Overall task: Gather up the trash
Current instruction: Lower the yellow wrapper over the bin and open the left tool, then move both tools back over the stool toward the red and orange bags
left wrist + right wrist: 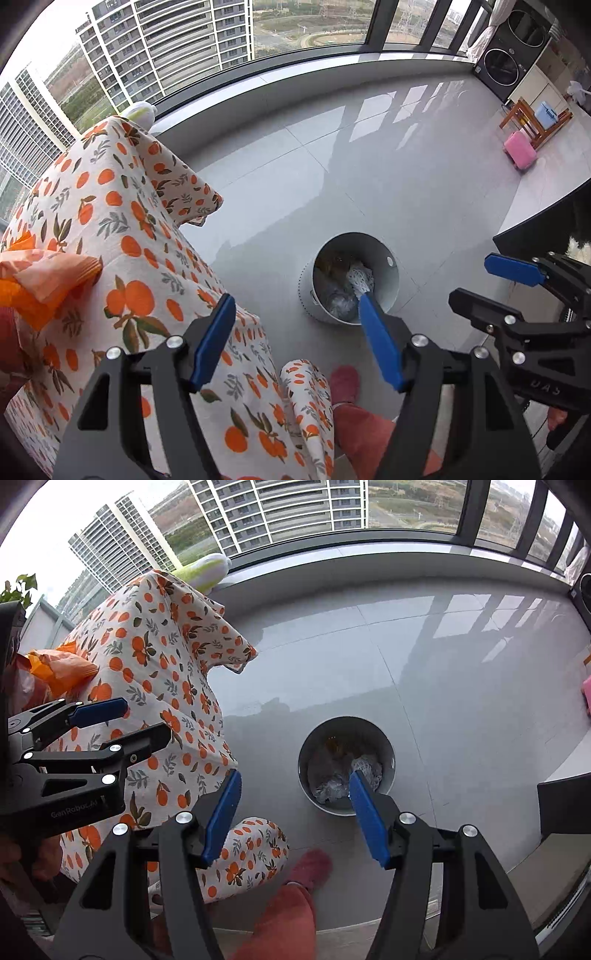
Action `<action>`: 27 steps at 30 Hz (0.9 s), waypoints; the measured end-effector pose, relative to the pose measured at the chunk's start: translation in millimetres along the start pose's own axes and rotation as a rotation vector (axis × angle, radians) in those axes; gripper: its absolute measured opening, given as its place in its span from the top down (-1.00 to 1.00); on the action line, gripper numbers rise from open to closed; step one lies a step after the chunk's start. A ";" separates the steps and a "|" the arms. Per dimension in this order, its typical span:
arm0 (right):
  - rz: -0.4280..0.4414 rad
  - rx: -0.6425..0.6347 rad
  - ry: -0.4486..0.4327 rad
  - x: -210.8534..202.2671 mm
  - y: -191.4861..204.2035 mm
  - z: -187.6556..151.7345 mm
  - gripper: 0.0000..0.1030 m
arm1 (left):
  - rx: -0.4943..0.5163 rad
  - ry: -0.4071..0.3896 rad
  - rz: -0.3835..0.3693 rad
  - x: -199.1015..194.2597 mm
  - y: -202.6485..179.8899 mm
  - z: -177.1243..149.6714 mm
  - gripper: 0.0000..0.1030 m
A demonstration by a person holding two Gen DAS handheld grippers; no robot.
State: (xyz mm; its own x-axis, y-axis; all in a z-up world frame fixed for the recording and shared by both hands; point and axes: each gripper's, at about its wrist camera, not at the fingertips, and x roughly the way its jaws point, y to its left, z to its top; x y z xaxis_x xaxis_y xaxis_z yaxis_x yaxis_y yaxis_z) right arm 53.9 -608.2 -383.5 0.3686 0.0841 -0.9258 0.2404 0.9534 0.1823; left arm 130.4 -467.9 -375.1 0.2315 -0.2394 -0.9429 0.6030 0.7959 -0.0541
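Orange and crinkled, the remaining piece of trash, a plastic bag (48,280), lies on the desk (122,236) under its orange-print cloth, off to the left of both grippers and well apart from the metal bin (354,280) on the floor, which already holds crumpled wrappers. The left gripper (295,339) hangs above the desk's near corner, pointing steeply down, its jaws wide and nothing between them. The right gripper (291,812) hovers further right, over the floor beside the bin, also spread wide and empty. By my reading the left hand is the nearer one: the bag sits beside it, up and to the left across the cloth, its long side running roughly toward the desk's edge.
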 end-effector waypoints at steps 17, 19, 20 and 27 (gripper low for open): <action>0.162 -0.389 -0.097 -96.7 300.3 18.7 -0.14 | -0.206 -0.173 0.219 -223.3 216.8 -118.3 -0.36; 0.152 -0.418 -0.111 -105.9 322.1 17.9 -0.14 | -0.226 -0.202 0.226 -239.0 234.6 -129.1 -0.36; 0.146 -0.428 -0.120 -109.9 332.2 17.5 -0.14 | -0.235 -0.215 0.225 -245.4 241.7 -134.8 -0.36; 0.108 -0.416 -0.164 -121.0 371.5 11.9 -0.14 | -0.245 -0.266 0.223 -261.6 278.1 -154.2 -0.36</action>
State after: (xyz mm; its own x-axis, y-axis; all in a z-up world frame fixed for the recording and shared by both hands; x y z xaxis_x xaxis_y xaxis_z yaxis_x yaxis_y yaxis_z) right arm 109.2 -267.6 -199.8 0.5171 0.1739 -0.8381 -0.1758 0.9798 0.0948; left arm 119.9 -98.1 -194.1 0.5441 -0.1561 -0.8243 0.3239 0.9455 0.0348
